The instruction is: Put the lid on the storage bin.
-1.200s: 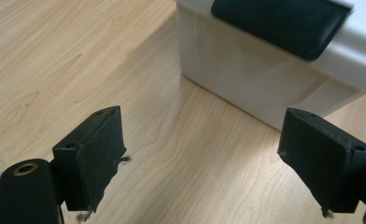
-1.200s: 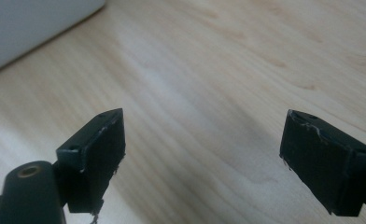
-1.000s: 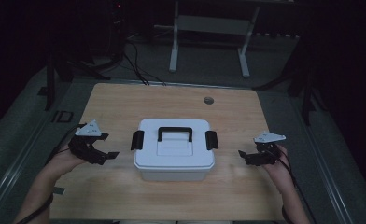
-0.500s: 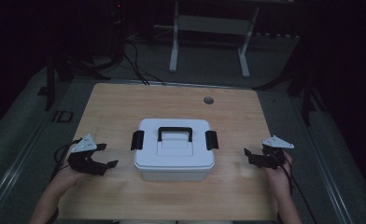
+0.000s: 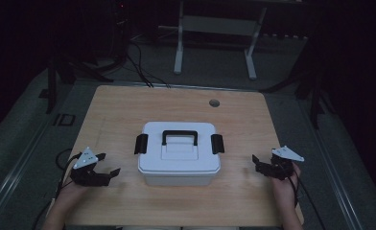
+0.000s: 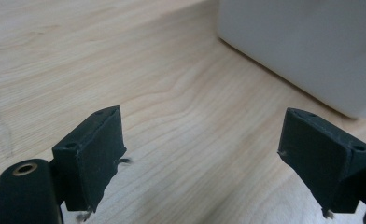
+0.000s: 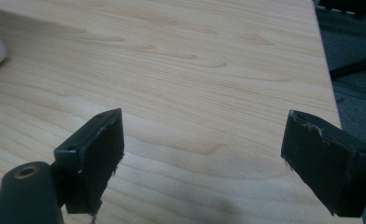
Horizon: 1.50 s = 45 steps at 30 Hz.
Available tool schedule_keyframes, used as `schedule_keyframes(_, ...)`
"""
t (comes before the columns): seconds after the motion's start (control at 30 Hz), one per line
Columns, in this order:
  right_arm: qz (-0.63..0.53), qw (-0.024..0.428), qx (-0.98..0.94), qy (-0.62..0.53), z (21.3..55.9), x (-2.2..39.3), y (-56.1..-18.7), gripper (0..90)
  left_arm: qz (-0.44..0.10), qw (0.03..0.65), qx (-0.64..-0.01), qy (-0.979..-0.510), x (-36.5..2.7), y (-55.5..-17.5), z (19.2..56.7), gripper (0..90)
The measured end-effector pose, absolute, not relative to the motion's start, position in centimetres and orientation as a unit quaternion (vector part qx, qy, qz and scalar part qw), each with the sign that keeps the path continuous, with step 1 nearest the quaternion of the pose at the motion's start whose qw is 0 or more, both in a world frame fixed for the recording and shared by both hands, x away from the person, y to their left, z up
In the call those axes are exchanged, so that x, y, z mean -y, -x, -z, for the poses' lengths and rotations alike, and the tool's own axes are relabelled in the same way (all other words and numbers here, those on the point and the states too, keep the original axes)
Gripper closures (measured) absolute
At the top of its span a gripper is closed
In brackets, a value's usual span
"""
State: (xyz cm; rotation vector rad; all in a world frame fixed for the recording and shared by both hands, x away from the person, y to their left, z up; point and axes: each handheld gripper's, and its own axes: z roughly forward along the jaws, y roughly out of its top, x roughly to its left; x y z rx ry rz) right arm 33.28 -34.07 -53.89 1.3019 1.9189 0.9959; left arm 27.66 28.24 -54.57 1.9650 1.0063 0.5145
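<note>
High view: box [image 5: 179,153] lid w/ handle [image 5: 180,136]; claw views: both claws [image 6: 202,158] [image 7: 202,158] wide, empty.

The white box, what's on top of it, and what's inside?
On top of the white box sits its lid with a black handle. Black latches hang at both ends, apparently clipped down. The lid is on, so whatever is inside stays hidden.

White lidded storage box [image 5: 180,154]: black handle flat, both black side latches shut; stood upright mid-bench [image 5: 128,105].
</note>
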Motion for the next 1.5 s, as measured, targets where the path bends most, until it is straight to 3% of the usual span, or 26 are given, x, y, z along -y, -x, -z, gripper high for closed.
schedule_keyframes(0.23, -0.377, 0.313, -0.703, -0.516, 54.9, 34.7, -32.7, 13.0, -0.260, 0.427, -0.432, -0.751, -28.6, -26.8, 54.5, 14.2)
schedule_keyframes(0.8, -0.393, 0.337, -0.677, -0.523, 55.3, 36.0, -31.8, 12.4, -0.314, 0.404, -0.462, -0.724, -28.9, -25.8, 55.3, 14.2)
schedule_keyframes(1.0, -0.394, 0.343, -0.672, -0.525, 55.3, 36.1, -31.7, 12.6, -0.348, 0.409, -0.487, -0.689, -29.2, -25.3, 55.3, 14.1)
schedule_keyframes(1.5, -0.375, 0.350, -0.683, -0.521, 55.4, 35.6, -32.0, 13.0, -0.405, 0.390, -0.480, -0.673, -28.3, -24.7, 55.8, 13.9)
